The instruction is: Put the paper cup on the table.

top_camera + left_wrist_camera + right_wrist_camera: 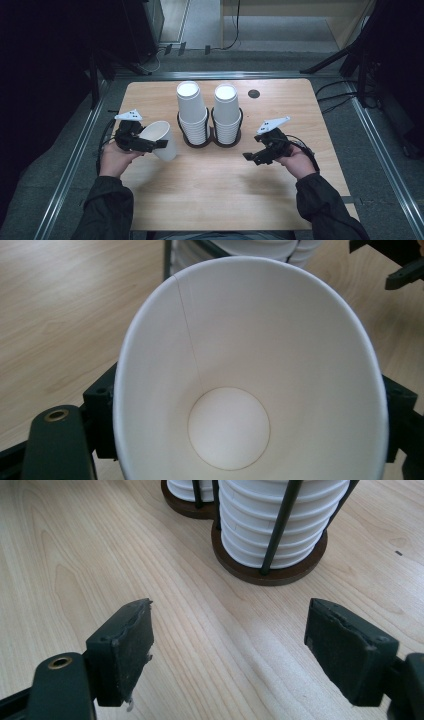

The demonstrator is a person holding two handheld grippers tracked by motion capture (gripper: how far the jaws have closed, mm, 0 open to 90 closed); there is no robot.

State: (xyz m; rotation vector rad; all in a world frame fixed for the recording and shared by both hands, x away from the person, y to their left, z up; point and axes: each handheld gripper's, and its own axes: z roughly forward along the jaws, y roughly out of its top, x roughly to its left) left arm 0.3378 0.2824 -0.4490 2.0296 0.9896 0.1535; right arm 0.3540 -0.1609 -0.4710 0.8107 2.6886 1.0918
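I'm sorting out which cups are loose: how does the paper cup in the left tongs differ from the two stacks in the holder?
The single paper cup is clamped in the left tongs and tilted, mouth towards that camera, empty inside. The cup stacks stand upside down, nested, in a dark wire holder on the table. The right tongs are open and empty. All are plain white cups.

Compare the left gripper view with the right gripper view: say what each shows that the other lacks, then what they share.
Left gripper view alone: a white paper cup clamped between the jaws, mouth toward the camera, its round bottom and side seam visible. Right gripper view alone: open jaws with nothing between them, and the dark round base of the cup holder. Both: the wooden table and stacked white cups behind.
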